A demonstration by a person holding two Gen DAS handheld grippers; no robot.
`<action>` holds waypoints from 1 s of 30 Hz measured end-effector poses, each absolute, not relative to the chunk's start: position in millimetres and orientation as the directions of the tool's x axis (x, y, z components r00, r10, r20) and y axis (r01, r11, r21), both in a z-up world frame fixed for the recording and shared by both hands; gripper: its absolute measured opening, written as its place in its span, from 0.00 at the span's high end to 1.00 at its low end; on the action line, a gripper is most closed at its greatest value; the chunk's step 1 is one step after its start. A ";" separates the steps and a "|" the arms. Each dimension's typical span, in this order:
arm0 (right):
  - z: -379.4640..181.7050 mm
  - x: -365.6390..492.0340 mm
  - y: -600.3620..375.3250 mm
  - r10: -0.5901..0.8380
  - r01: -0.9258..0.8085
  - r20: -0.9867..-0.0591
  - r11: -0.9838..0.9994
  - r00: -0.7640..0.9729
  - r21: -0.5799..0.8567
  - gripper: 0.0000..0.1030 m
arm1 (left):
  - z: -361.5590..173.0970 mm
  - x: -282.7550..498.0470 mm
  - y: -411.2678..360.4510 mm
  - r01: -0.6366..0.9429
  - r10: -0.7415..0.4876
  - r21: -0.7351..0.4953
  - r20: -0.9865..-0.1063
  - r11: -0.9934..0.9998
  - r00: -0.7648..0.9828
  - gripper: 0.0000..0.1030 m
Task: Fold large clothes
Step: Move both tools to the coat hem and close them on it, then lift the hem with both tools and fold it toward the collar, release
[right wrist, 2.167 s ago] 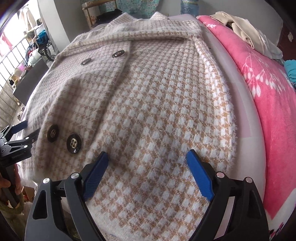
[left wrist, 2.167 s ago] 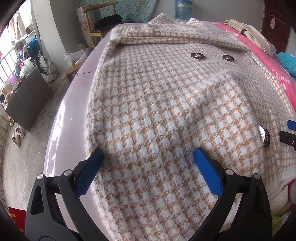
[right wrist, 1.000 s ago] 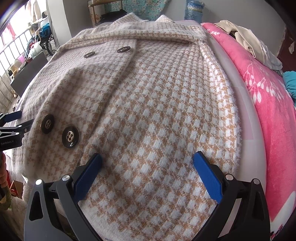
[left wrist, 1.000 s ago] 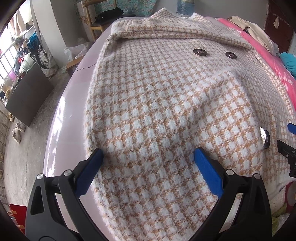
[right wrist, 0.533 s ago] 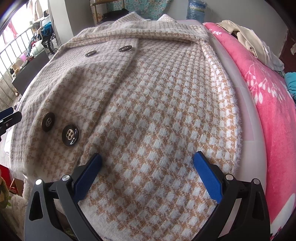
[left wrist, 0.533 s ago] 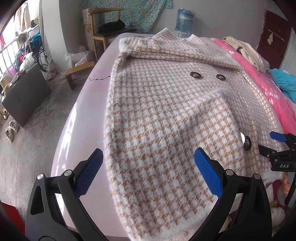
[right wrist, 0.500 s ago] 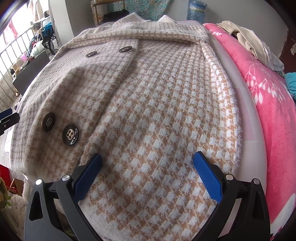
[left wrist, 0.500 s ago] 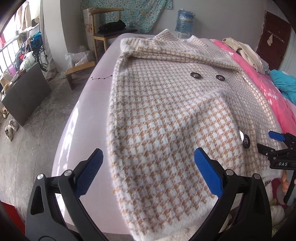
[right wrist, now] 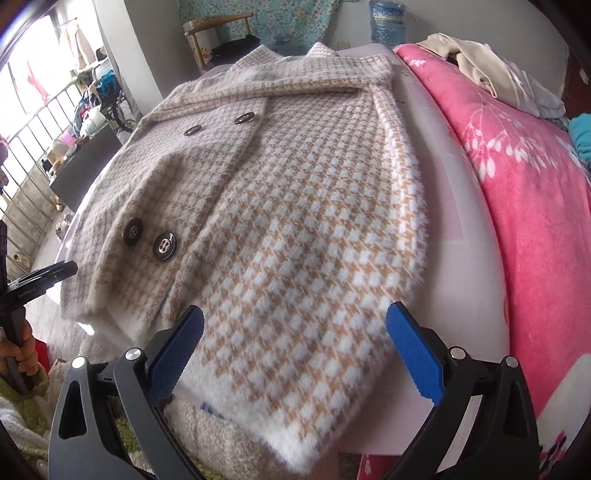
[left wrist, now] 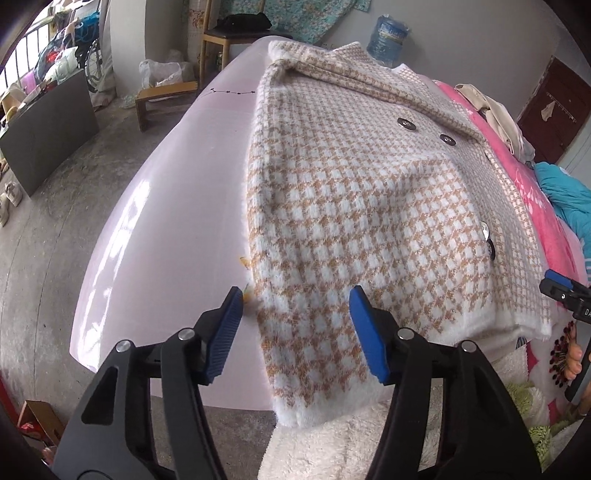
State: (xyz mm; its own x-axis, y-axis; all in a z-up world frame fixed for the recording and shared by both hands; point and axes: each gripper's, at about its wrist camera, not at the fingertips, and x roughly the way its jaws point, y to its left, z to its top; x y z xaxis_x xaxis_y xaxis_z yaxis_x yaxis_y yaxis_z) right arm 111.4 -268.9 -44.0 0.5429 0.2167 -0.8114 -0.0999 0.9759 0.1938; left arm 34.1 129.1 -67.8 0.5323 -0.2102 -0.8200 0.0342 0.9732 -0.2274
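A tan-and-white houndstooth coat (left wrist: 354, 192) lies buttoned-side up on a pale pink table (left wrist: 166, 192), with both sleeves folded in over the front. Its hem hangs over the near edge. My left gripper (left wrist: 295, 317) is open and empty, with its fingers either side of the coat's near left corner. My right gripper (right wrist: 295, 350) is open and empty above the coat's (right wrist: 295, 206) near right hem. Dark round buttons (right wrist: 164, 246) show on the front. The right gripper's tip (left wrist: 561, 286) shows at the right edge of the left view.
A pink floral blanket (right wrist: 524, 192) lies right of the table, with beige clothes (right wrist: 476, 66) on it. A water bottle (left wrist: 388, 37) and a wooden chair (left wrist: 229, 33) stand at the far end. A dark cabinet (left wrist: 44, 129) and a low stool (left wrist: 162, 99) are on the floor to the left.
Both grippers have pulled back toward the near edge of the table, so the coat's hem now shows. The left gripper's fingers stand closer together than before.
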 end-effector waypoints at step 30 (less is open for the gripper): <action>-18.7 78.0 -284.1 0.354 -0.070 -0.706 0.915 0.614 0.398 0.92 | -44.9 13.5 103.7 0.110 -0.202 -0.171 -0.768 0.979 0.608 0.92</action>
